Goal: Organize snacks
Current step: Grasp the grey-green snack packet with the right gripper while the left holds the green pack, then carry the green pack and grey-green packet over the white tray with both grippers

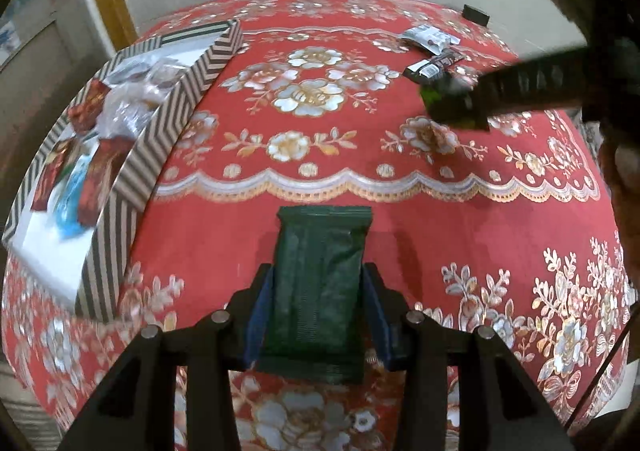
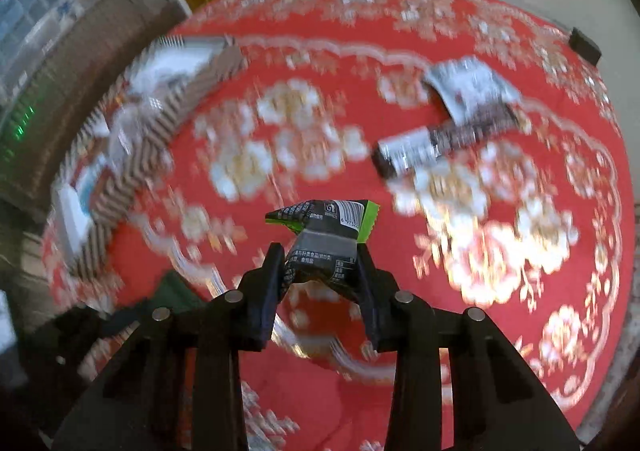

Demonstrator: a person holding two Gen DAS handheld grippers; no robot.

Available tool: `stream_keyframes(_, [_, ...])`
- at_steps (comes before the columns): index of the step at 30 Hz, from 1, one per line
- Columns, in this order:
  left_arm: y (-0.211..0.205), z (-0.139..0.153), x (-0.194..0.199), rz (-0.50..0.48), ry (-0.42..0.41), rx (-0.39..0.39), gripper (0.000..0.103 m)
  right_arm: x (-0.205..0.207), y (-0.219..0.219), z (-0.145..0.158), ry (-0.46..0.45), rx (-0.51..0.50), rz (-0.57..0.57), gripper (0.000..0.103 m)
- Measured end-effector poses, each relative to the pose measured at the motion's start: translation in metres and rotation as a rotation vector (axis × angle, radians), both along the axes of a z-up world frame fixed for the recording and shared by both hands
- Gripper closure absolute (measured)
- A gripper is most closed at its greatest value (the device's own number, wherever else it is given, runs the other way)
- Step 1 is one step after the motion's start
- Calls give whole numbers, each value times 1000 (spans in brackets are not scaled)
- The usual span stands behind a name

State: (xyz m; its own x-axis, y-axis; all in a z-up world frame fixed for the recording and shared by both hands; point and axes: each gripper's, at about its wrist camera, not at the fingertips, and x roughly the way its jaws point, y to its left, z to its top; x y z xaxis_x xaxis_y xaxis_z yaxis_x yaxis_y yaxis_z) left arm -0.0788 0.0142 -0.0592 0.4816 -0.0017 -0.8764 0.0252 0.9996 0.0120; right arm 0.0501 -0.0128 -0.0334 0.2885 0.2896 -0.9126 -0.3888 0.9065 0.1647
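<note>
Our left gripper (image 1: pixel 318 315) pinches a dark green snack packet (image 1: pixel 320 291) between its blue-padded fingers (image 1: pixel 260 319); the packet's long axis runs straight ahead along the fingers, its crimped end pointing away from us. Our right gripper (image 2: pixel 320 283) clamps a crumpled black-and-green snack packet (image 2: pixel 324 239), barcode end forward. Both hang above a red tablecloth (image 1: pixel 360 211) with silver and gold flowers, which meets a pale wall beyond. Left of the dark green packet stands a zigzag-striped box (image 1: pixel 160 139) holding red packets, a blue one and clear-wrapped snacks. Right of and beyond that packet lie a black-and-white wrapper (image 2: pixel 436 147) and a silver-white pouch (image 2: pixel 472 91), touching.
</note>
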Motion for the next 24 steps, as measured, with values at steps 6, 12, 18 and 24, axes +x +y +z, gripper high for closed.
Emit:
stream_keyframes(6, [-2,1,-4,11,2,19,57,-10,-1,-16,38,-48,49,69])
stream_keyframes(12, [-1,1,3,-26,21,9,57,-15,-2,-15,13,-16,33,69])
stream_keyframes(18, [-5,2,14,-70,17,14,57,-18,-17,-19,-13,48,-39,69])
stream_keyframes(24, [-4,3,27,-76,20,4,57,-18,-31,-25,-38,105,-38,68])
